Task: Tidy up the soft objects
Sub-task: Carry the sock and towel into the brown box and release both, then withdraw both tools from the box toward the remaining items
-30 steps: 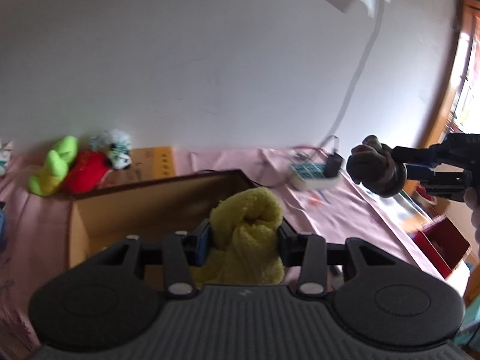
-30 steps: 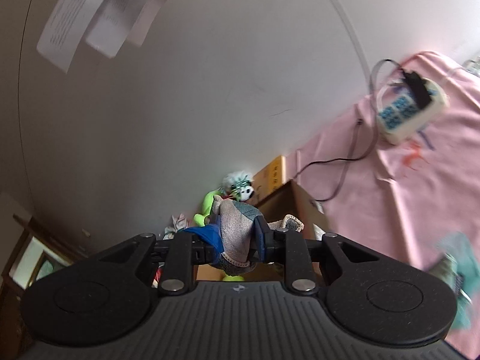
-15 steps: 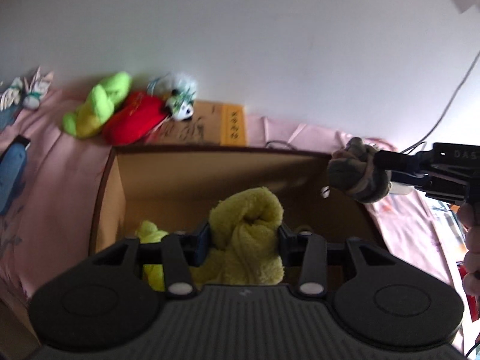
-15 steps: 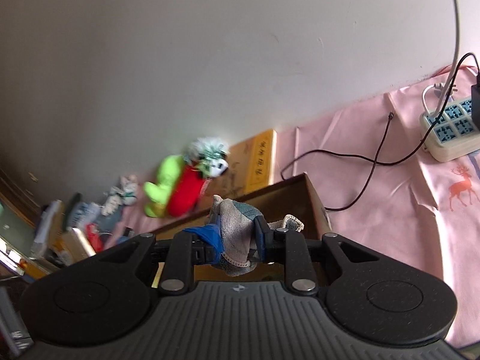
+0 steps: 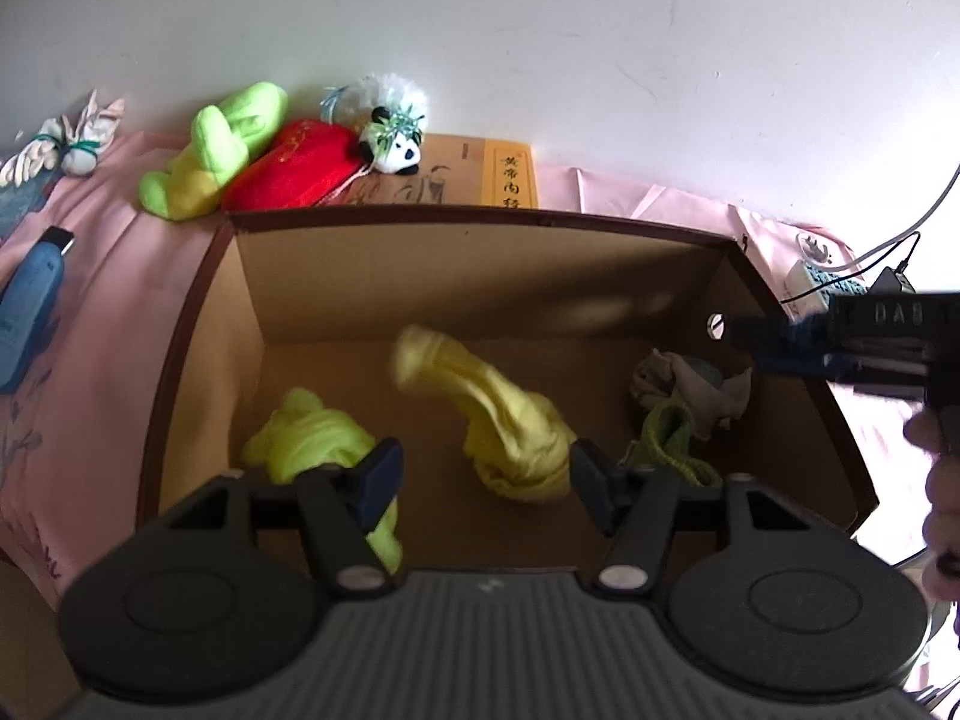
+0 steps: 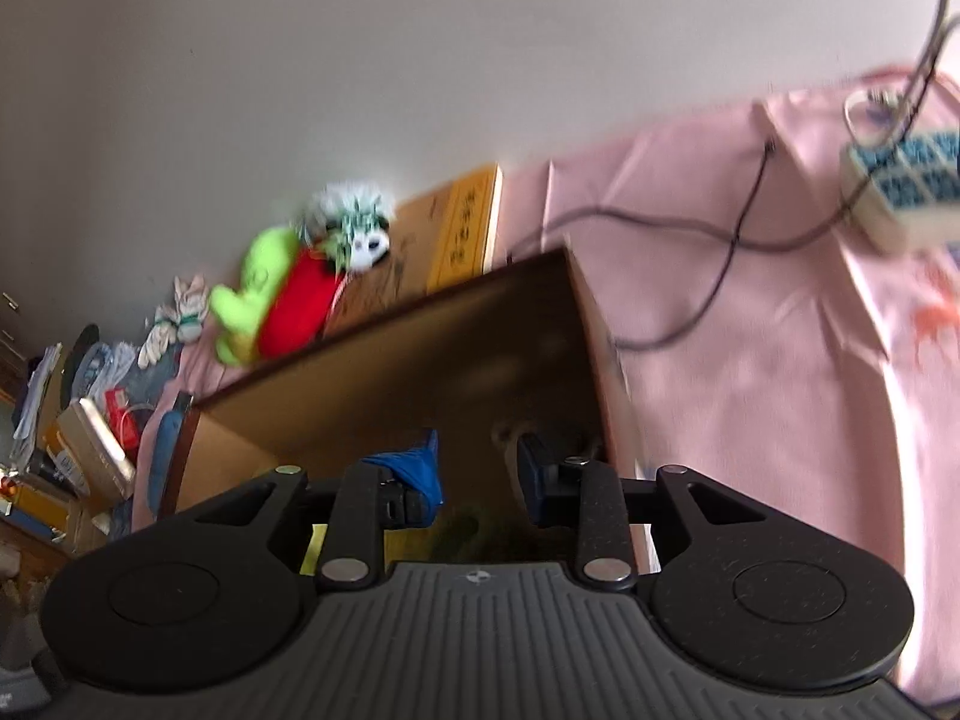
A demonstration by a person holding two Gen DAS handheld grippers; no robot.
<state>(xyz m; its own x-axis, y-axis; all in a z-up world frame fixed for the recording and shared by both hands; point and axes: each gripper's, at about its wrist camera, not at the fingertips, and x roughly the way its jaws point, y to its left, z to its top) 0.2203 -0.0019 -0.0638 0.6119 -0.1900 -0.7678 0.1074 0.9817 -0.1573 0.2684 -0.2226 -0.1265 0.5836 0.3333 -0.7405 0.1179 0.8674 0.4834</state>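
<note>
An open cardboard box (image 5: 198, 324) sits on the pink cloth. My left gripper (image 5: 483, 471) is open and empty above the box. A yellow towel (image 5: 510, 414) lies loose in the middle of the box, blurred. A lime-yellow cloth (image 5: 312, 441) lies at its left. A grey sock bundle (image 5: 690, 387) rests at the right on a green knit piece (image 5: 672, 438). My right gripper (image 6: 477, 477) is open and empty over the box's right wall (image 6: 420, 360); it also shows in the left wrist view (image 5: 798, 339).
Behind the box lie a green plush (image 5: 210, 147), a red pouch (image 5: 294, 165), a panda toy (image 5: 393, 135) and a yellow book (image 5: 510, 177). A blue bottle (image 5: 30, 306) lies at left. A power strip (image 6: 900, 186) with cables lies right of the box.
Both grippers have opened over the box. The yellow towel has dropped from the left one and the grey sock bundle from the right one into the box.
</note>
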